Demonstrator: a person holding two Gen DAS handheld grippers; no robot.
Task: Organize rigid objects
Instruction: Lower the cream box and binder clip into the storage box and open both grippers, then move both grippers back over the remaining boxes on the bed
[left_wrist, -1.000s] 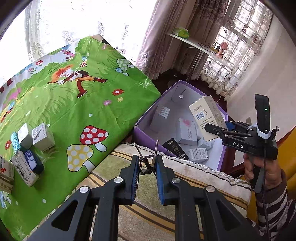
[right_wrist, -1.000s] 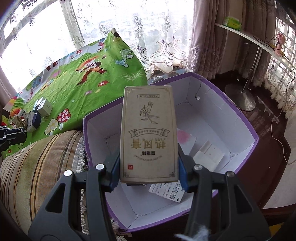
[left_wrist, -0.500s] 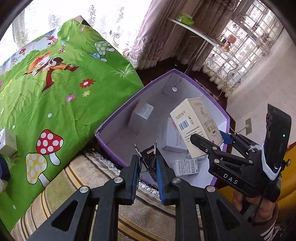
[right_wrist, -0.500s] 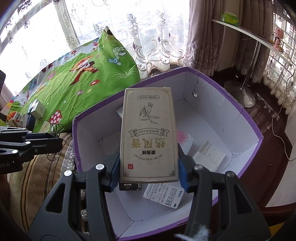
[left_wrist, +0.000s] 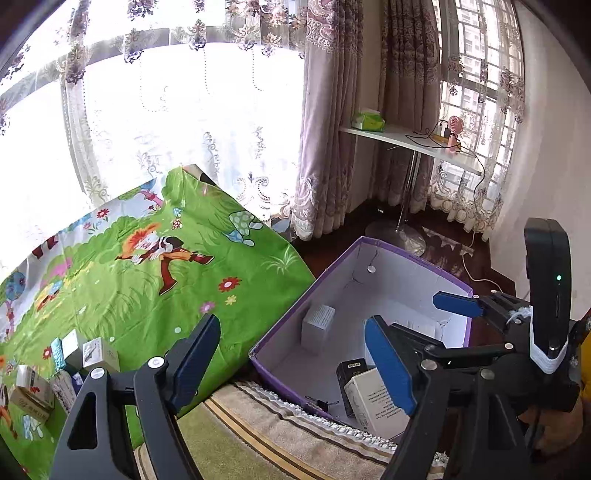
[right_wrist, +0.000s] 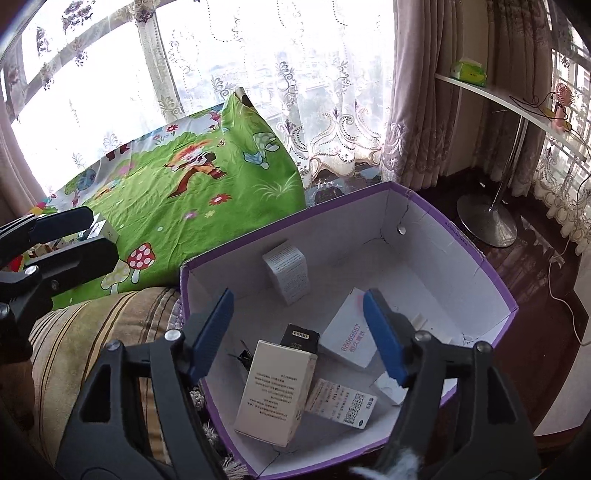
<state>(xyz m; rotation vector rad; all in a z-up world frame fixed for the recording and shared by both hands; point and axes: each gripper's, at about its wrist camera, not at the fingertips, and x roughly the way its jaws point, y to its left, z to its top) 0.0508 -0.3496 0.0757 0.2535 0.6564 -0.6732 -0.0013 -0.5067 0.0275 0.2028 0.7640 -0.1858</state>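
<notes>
Both tongs, left (left_wrist: 291, 362) and right (right_wrist: 299, 332), are opening empty over the purple box (right_wrist: 476, 254); light, stiff cartons (left_wrist: 99, 354) remain, best pinched across flat faces.

1. Purple box (right_wrist: 461, 236), white inside, stands open on the floor.
2. Cream carton (right_wrist: 275, 391) lies flat in its near corner.
3. Black binder clip (right_wrist: 242, 356) lies beside the carton.
4. Black packet (right_wrist: 299, 338) lies behind it.

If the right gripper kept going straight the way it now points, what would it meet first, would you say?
Probably the tall cream printed carton lying in the purple-rimmed cardboard box, just below the right gripper, whose jaws are opening with nothing between them; depth is uncertain.
</notes>
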